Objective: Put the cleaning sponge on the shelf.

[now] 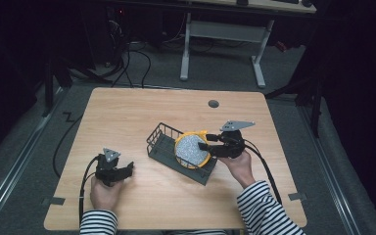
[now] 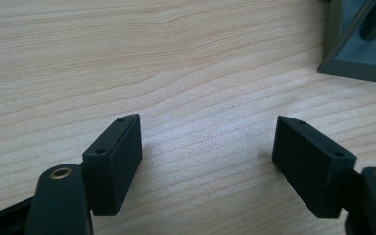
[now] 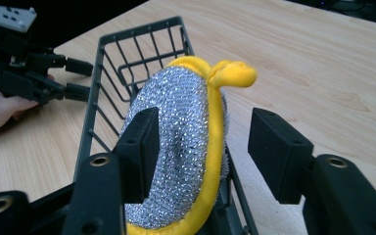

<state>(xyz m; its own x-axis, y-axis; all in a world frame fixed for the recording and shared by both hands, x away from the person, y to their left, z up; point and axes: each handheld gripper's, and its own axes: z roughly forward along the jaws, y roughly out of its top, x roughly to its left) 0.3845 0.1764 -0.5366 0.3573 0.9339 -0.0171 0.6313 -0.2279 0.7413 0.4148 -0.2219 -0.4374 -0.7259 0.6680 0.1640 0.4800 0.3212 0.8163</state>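
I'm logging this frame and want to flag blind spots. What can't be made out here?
- Basket floor under the scrubber: hidden in the high view.
- Right gripper contact: unclear whether either of the fingers touches the scrubber.
- Basket: cut off by the left gripper view's edge.

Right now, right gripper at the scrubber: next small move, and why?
Probably shut the right gripper. Its jaws stand open on either side of the yellow-rimmed silver scrubber, which stands on edge in the dark wire basket, so closing should pinch it without repositioning. The left gripper sits open over bare table, apart from the basket.
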